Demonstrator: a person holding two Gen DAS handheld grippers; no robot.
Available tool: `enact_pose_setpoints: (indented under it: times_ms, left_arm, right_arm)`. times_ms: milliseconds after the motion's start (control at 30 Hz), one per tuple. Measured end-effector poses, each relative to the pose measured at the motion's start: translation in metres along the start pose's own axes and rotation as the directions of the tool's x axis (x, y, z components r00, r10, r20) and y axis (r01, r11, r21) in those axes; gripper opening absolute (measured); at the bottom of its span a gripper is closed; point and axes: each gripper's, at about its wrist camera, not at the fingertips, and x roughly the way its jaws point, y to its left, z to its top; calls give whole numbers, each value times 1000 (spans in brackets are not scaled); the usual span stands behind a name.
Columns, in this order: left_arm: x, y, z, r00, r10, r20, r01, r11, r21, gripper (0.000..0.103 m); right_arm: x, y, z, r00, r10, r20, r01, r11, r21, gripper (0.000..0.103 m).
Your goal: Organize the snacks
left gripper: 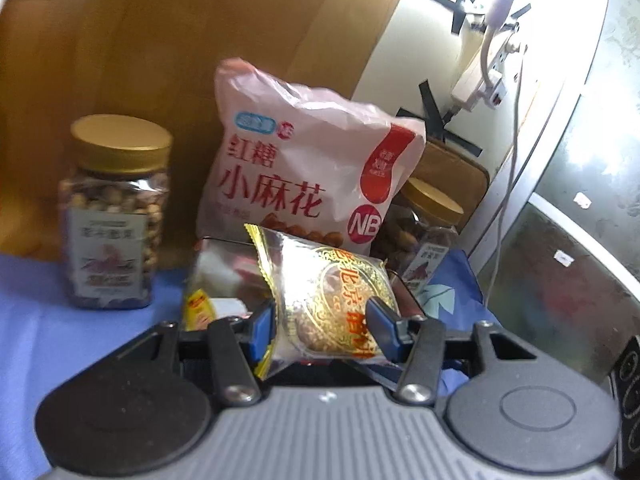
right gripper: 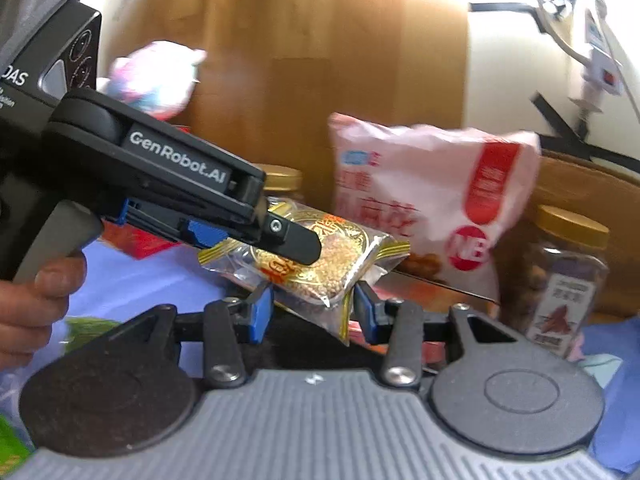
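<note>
A clear, gold-printed sesame cake packet (left gripper: 328, 300) is held between both grippers. My left gripper (left gripper: 324, 320) is shut on it. In the right wrist view the same packet (right gripper: 320, 264) sits between the blue pads of my right gripper (right gripper: 310, 308), whose jaws stand on either side of its lower end. The left gripper body (right gripper: 180, 192) reaches in from the left over the packet. Behind stand a pink bag of brown-sugar twists (left gripper: 304, 172), a gold-lidded nut jar (left gripper: 114, 216) on the left and a second jar (left gripper: 424, 232) on the right.
A metal tin (left gripper: 224, 280) with small packets lies under the held packet on the blue cloth (left gripper: 48, 320). A wooden board (left gripper: 180, 40) backs the snacks. A power strip and cables (left gripper: 488, 76) hang at the right. A pink plush toy (right gripper: 156, 76) sits at the back left.
</note>
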Motion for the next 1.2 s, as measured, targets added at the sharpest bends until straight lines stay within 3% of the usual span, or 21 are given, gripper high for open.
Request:
enact_pose_setpoints:
  times_ms: [100,167,200,267,467,567,667,833,967,1100,1133,1200]
  left_arm:
    - [24,-3,-1,1000,27,-12,-27,1000,12,50]
    - [36,-4,-5,996,90,3,-90,996,27,56]
    - [40,-4,-7,992,124,10,-124,992,37,65]
    - [41,-2,-11,988,153,15,-153,987,38,70]
    - [2,-2,-19,991,125,41,-128,989,69,70]
    - [-28,-1,-29,995,90,44,-93,993,73,72]
    - [-57,3,-46,997,76,29,-78,994,74,80]
    - [-93,20,-83,996,89,-14,-88,995,36,79]
    - [-117,40,-110,994,113,-13,-113,994,-11,77]
    - [-125,62,-125,991,133,-23,-135,988,-81,70]
    - [-124,66,-127,991,134,-26,-136,986,-96,70]
    - [-119,76,-129,991,127,-28,-130,983,-130,70]
  right_arm:
    - [5,-12,-6,999,-52,0,52,998,25,52]
    - [5,-13,-8,995,-103,13,102,995,18,63]
    - [3,-13,-9,993,-119,26,118,993,16,71]
    - [-2,-14,-10,991,-127,43,126,992,25,76]
    - [-30,-5,-16,993,-82,81,76,994,80,77]
    - [-48,5,-23,996,-18,87,9,994,107,81]
    - [-53,16,-29,996,87,27,-89,993,81,89]
    - [-37,37,-41,954,246,-172,-240,969,55,91]
    - [-19,56,-45,918,281,-278,-284,958,31,91]
    - [-3,63,-44,893,327,-310,-317,945,83,88]
    - [-3,67,-43,896,321,-307,-314,947,72,84]
    - [-5,74,-42,891,343,-298,-342,938,59,49]
